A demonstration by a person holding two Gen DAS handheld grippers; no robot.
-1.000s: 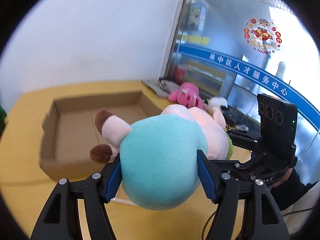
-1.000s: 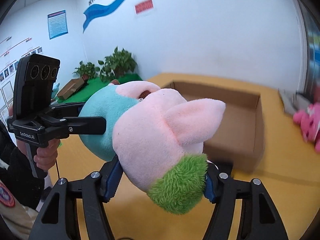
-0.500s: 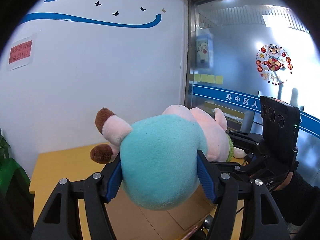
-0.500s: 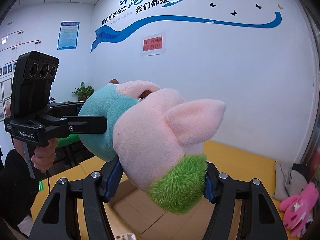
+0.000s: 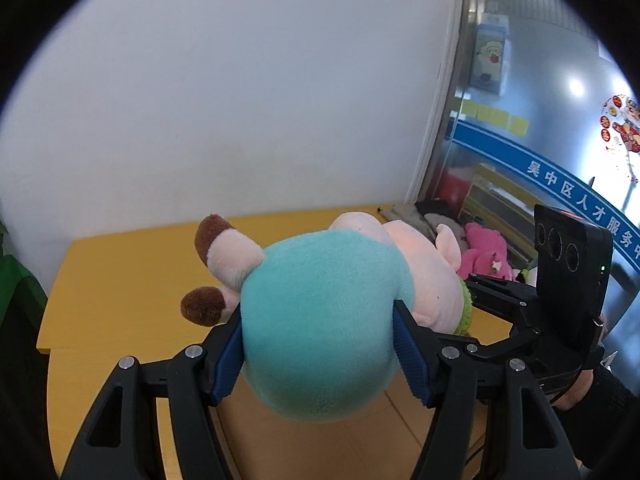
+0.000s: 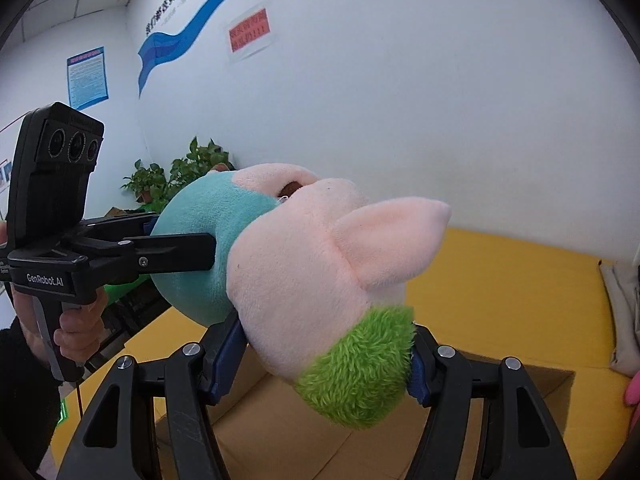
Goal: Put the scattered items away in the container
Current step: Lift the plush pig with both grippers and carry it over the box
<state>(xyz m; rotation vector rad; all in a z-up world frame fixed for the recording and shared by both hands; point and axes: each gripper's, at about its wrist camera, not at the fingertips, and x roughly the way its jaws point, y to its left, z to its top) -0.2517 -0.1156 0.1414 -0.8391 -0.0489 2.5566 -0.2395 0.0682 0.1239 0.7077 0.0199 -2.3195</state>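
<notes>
Both grippers hold one plush pig in the air above the cardboard box (image 6: 280, 420). My left gripper (image 5: 320, 348) is shut on its teal body (image 5: 320, 320). My right gripper (image 6: 326, 356) is shut on its pink head (image 6: 312, 280), by the green tuft. The box floor also shows under the toy in the left wrist view (image 5: 320, 448). In the right wrist view the left gripper (image 6: 176, 246) reaches in from the left onto the teal body.
A pink plush toy (image 5: 484, 254) and grey cloth (image 5: 416, 216) lie at the far right of the yellow table (image 5: 132, 280). The white wall stands behind. Green plants (image 6: 176, 176) are at the far left.
Both grippers, still shut on the pig, lifted and tilted up, then tipped partly back down. The box now lies directly beneath the toy instead of ahead of it.
</notes>
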